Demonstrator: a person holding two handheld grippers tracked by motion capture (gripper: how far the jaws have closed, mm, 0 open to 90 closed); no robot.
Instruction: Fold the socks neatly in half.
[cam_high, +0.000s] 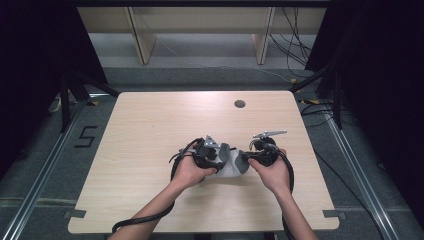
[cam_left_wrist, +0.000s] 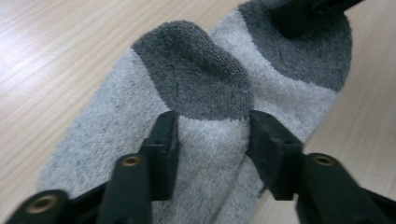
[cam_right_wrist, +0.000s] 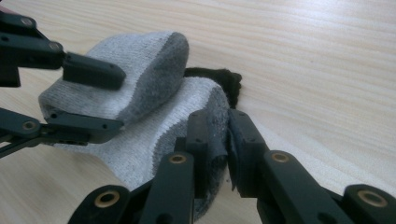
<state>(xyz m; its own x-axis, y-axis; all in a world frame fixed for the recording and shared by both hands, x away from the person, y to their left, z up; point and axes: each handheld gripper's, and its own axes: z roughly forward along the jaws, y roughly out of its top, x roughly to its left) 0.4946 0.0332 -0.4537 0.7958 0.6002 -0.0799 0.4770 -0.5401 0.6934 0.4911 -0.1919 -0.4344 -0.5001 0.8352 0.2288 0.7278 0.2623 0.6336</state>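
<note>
A grey sock lies on the wooden table, well on the person's side of the round cable hole and almost straight below it in the high view; both grippers work on it at once, so the step in hand reads as folding or bundling the sock, with one end gripped and the other being taken up.

The right gripper pinches a fold of the sock's dark-banded end; its jaws stand pressed nearly together with only the cloth between them, and the knit bunches around the pads. In the high view this gripper sits at the end of the sock that lies under the cable hole and slightly to the right of it.

The left gripper straddles the middle of the sock just short of the dark heel patch; its jaws are spread partway with the pale cloth between them. In its own view the pads seem to lie against a raised ridge of fabric, though I cannot tell whether they truly bite; I judge them not yet clamped. In the right gripper view the left gripper's jaws stand above and below a doubled-over hump of the sock.

The next move, as I judge it, calls for the left jaws to finish closing on that hump; the right grip must hold firm meanwhile, since the soft knit could slide out; then the two ends can be brought over one another.
</note>
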